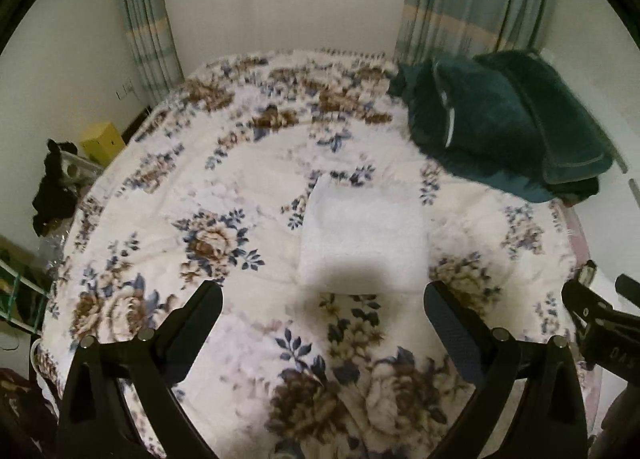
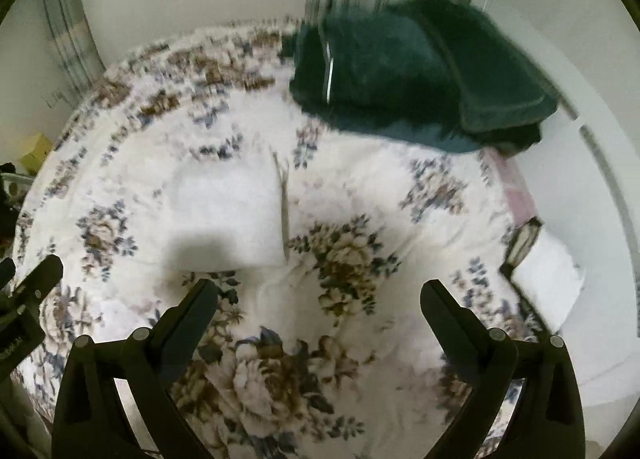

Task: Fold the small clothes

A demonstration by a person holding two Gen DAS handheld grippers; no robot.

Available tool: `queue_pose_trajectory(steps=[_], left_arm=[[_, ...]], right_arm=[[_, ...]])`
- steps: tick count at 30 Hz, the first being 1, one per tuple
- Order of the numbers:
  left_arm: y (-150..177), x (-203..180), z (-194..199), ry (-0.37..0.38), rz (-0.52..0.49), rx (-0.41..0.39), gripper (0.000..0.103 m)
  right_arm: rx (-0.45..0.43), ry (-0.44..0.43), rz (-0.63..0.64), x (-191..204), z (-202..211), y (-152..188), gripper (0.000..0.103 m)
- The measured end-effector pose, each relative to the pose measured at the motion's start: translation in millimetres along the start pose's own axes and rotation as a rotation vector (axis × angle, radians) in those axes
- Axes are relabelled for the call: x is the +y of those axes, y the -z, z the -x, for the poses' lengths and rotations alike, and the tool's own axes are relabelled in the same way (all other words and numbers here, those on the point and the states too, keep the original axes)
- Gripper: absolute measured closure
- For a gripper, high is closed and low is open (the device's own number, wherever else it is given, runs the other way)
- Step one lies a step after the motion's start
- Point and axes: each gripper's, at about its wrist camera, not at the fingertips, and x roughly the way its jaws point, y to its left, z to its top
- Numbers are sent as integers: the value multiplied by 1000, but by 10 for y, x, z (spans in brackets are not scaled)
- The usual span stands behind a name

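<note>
A small white cloth (image 1: 362, 235) lies folded into a flat rectangle on the floral bedspread (image 1: 224, 187); in the right wrist view it (image 2: 230, 215) sits left of centre. My left gripper (image 1: 322, 295) is open and empty, held above the bed just short of the cloth's near edge. My right gripper (image 2: 318, 293) is open and empty, over the bedspread (image 2: 360, 187) to the right of the cloth's near corner. The right gripper's body shows at the left wrist view's right edge (image 1: 596, 319). The left gripper's body shows at the right wrist view's left edge (image 2: 28, 299).
A pile of dark green blankets (image 1: 500, 119) lies at the far right of the bed, also in the right wrist view (image 2: 412, 71). A white pillow (image 2: 548, 283) and a dark book-like object (image 2: 522, 243) sit off the bed's right edge. A yellow box (image 1: 102, 143) and dark clothes (image 1: 54, 187) are at the left.
</note>
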Motion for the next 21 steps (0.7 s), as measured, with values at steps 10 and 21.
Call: queue_pose_trajectory(steps=[10,21], left_arm=[[159,-107,1420,7,3,-130,0],[359,-197,2157,8,-10,-209,0]], right_arm=[[-182,-30,-3,-319,1833,388,0],[-279,-60,-21,-642,2805,724,0]])
